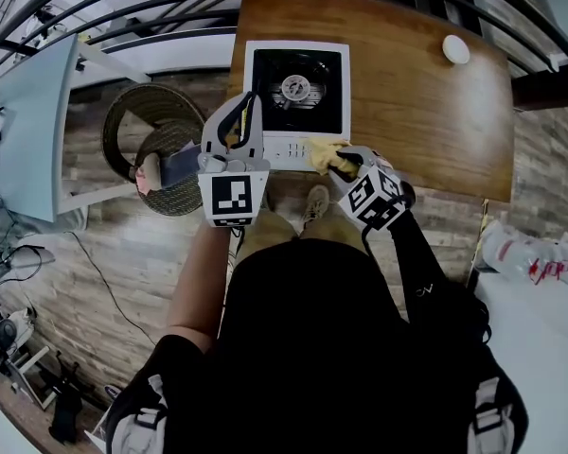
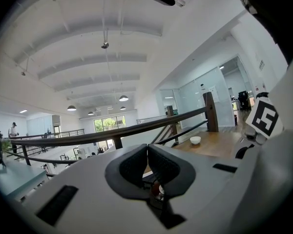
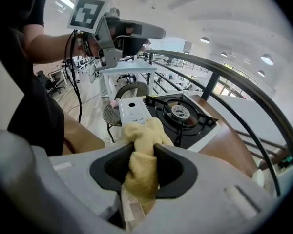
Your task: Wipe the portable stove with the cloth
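Right gripper view: right hand-held gripper (image 3: pixel 142 150) pinches the bunched yellow cloth (image 3: pixel 145 128), likely soft and light; left hand-held gripper (image 2: pixel 147 152) is pressed together.

The person wears a black top (image 1: pixel 331 348), short-sleeved on the left, with a black sleeve (image 1: pixel 418 263) down the right arm, and tan trousers (image 1: pixel 265 233). The left tongs (image 1: pixel 249 102) and right tongs (image 1: pixel 341 166) are white-grey shells with dark padded jaws. Each bears a black-and-white marker cube (image 1: pixel 233 198). Black cables (image 3: pixel 78 57) trail from the left one.
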A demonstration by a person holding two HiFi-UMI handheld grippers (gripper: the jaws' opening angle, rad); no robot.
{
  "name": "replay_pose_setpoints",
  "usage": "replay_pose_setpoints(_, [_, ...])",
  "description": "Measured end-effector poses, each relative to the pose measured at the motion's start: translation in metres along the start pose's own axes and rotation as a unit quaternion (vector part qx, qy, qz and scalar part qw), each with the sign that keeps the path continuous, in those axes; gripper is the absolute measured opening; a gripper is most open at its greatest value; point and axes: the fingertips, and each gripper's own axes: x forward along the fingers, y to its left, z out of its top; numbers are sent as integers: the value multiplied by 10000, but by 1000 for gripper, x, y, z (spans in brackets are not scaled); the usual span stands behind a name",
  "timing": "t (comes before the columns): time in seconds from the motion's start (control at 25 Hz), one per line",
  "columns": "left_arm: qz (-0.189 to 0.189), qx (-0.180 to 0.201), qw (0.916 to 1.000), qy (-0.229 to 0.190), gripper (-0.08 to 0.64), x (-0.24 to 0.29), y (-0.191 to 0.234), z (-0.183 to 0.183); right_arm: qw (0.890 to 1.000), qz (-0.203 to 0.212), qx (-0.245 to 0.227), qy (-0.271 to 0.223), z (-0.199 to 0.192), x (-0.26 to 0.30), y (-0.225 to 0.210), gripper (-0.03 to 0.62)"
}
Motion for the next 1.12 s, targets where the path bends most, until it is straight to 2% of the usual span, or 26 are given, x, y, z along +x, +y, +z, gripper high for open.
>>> replay_pose_setpoints(0.44, [-81, -33, 10000, 22, 12, -18, 86, -15, 9995, 249, 25, -179, 102, 59, 34, 124])
replay_pose_setpoints(0.64, [-117, -12, 9999, 8, 12, -25, 126, -22, 9978, 459, -24, -474, 161, 81, 54, 124])
replay_pose_setpoints(0.88, [-124, -56, 9999, -48, 12, -27, 154, -22, 9976, 444, 180, -495, 185, 95, 51, 124])
replay_pose_setpoints(1.12, [-102, -173, 9998, -15, 12, -11, 161, -28, 9975, 319, 286, -568, 200, 106, 14, 124])
